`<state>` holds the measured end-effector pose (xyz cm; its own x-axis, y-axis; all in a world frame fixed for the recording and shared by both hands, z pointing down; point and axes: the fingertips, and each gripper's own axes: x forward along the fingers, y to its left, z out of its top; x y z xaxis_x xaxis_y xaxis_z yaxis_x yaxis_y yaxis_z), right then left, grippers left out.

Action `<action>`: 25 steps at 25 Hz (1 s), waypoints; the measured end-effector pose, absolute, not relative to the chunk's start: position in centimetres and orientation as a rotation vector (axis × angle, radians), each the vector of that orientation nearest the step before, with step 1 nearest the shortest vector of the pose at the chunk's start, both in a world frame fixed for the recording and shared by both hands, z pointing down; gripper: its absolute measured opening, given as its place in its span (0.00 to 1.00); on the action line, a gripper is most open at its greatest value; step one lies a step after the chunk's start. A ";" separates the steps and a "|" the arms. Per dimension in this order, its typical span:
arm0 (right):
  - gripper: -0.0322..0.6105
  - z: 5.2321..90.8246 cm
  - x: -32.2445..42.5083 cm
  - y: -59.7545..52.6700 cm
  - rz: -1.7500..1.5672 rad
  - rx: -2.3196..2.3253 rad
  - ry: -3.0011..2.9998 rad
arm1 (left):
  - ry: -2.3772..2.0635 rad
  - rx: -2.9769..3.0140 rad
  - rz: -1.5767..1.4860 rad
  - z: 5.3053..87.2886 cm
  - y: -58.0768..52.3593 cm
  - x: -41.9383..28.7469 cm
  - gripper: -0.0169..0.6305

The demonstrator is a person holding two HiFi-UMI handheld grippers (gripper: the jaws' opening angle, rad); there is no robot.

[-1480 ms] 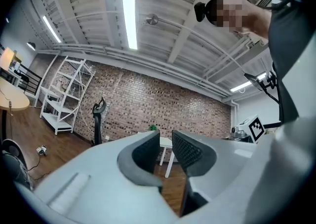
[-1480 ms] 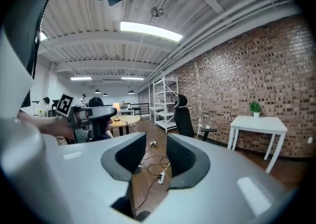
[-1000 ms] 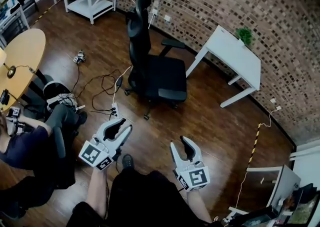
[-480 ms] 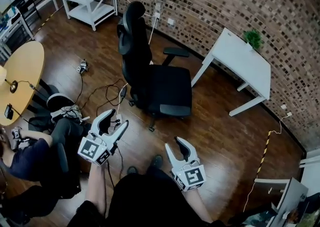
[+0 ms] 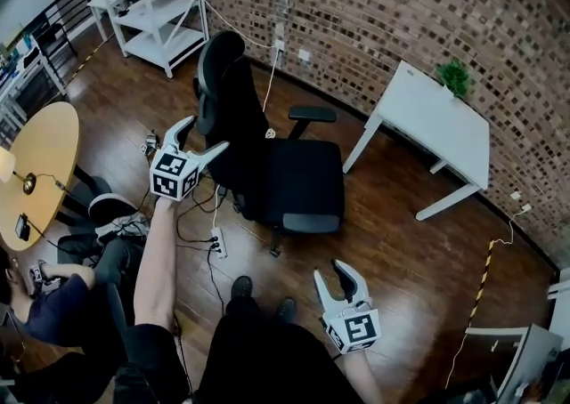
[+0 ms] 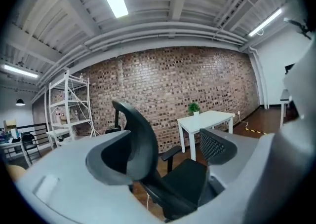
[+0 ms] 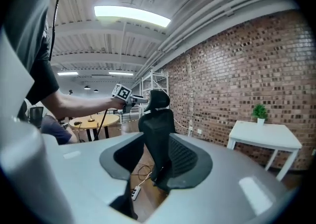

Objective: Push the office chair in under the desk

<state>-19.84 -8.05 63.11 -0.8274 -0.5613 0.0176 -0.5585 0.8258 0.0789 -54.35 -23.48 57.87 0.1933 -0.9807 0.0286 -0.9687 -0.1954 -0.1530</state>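
The black office chair [image 5: 267, 157] stands in the middle of the wooden floor, its seat turned toward the white desk [image 5: 436, 113] by the brick wall. My left gripper [image 5: 200, 137] is raised at the left edge of the chair's backrest [image 5: 223, 82], jaws opening wide, nothing pressed between the pads. Whether it touches the backrest I cannot tell. Through its own jaws [image 6: 168, 164] the headrest [image 6: 140, 139] and desk [image 6: 207, 118] show ahead. My right gripper [image 5: 343, 279] hangs low near my body, open and empty, facing the chair [image 7: 158, 119].
A potted plant [image 5: 454, 77] sits on the desk. White shelving [image 5: 151, 2] stands at the back left. A round wooden table [image 5: 36, 153] and a seated person [image 5: 53, 304] are at left. A power strip with cables [image 5: 216, 242] lies on the floor behind the chair.
My left gripper has risen and reached forward to the chair's backrest while its jaws spread wide. I have stepped closer to the chair. The right gripper stays low, unchanged.
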 end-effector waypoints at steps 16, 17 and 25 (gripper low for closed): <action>0.29 61.0 -22.4 -13.9 -0.014 1.149 -2.753 | 1.501 -2.529 -0.701 59.1 -30.9 -52.0 0.82; 0.29 60.9 -22.6 -14.4 -0.013 1.134 -2.756 | 1.490 -2.529 -0.685 58.8 -30.1 -51.1 0.79; 0.29 57.5 -29.8 -15.9 -0.108 0.846 -2.860 | 1.369 -2.578 -0.405 57.7 -21.2 -42.8 0.70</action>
<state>-29.84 -15.89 57.54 -0.8278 -0.5458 0.1298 -0.5345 0.8376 0.1131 -42.83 -21.21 57.72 0.5351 -0.8316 0.1485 -0.7784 -0.5537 -0.2960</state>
